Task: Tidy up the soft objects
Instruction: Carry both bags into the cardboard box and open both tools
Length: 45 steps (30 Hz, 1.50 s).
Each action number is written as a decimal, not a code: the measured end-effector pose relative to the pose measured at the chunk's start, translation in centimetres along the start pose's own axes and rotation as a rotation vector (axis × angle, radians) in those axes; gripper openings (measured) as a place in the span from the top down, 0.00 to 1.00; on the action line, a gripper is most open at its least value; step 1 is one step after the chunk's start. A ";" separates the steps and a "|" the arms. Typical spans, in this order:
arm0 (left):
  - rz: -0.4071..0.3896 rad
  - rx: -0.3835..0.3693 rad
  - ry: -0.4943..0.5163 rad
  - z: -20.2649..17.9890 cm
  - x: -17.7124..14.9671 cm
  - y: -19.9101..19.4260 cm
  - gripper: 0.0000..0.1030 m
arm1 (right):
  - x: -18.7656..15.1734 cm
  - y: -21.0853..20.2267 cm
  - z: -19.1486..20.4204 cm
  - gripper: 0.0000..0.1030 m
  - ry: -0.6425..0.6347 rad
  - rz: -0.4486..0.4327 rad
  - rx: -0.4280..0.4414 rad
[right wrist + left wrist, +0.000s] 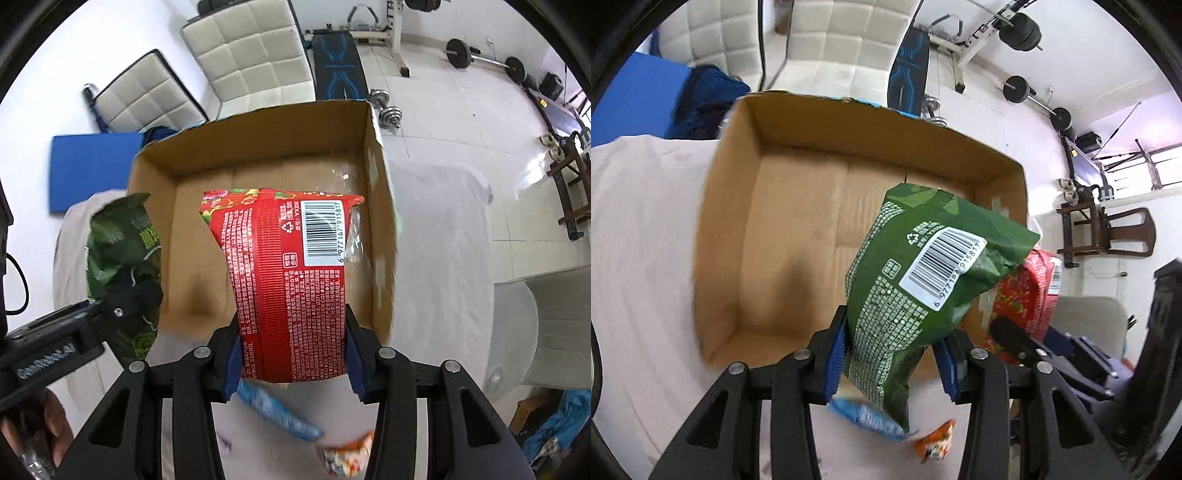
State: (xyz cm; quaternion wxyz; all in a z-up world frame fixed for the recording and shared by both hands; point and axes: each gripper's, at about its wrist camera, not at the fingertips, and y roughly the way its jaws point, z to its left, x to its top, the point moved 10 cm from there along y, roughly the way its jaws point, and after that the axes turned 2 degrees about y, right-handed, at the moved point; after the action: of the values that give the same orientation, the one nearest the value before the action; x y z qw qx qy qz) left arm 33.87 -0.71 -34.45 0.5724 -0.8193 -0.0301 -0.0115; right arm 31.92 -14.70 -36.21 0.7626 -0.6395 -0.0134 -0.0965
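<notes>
Left gripper (892, 354): fingers pinching the lower part of a green bag (923, 280), held in the air above the near edge of the cardboard box (738, 221). Barcode side faces the camera.

Right gripper (293, 360): fingers pinching the bottom of a red bag (288, 277), likewise held up over the box's near edge, just beside the green bag.

Box stands on the cloth-covered table (639, 240). Its floor looks bare in both views; no bags seen inside, though the held bags hide part of it.

Left on the table, below the grippers: a blue packet (273, 410) and a small orange packet (347, 456).

Progress, as judged: early. Nothing is stowed yet. Two bags are in hand and seemingly headed for the box; at least two packets remain to be picked up. Anything outside the views is unknown.
</notes>
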 end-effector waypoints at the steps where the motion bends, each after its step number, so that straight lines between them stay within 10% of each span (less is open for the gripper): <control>1: 0.015 -0.014 -0.006 0.1 0.9 0.8 0.61 | 1.5 1.5 0.4 0.53 0.009 0.004 -0.009; 16: 0.200 -0.142 -0.067 0.6 6.7 9.3 0.61 | 8.0 14.7 -2.1 0.53 0.055 0.127 -0.087; 28: 0.194 -0.026 -0.004 -0.4 5.6 8.2 0.50 | 7.0 17.3 -2.5 0.51 0.053 0.170 -0.080; 39: 0.105 0.076 0.049 -0.8 1.9 0.8 0.36 | 4.0 12.6 -0.6 0.04 0.002 0.094 -0.089; 45: 0.006 0.117 0.070 1.2 -2.3 -3.9 0.12 | 0.2 8.7 0.5 0.00 -0.042 0.023 -0.134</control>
State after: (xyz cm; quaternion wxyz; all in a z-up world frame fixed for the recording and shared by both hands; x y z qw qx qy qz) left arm 31.30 1.70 -31.31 0.6201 -0.7836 -0.0081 -0.0368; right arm 33.56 -12.82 -44.57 0.7188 -0.6910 -0.0156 -0.0748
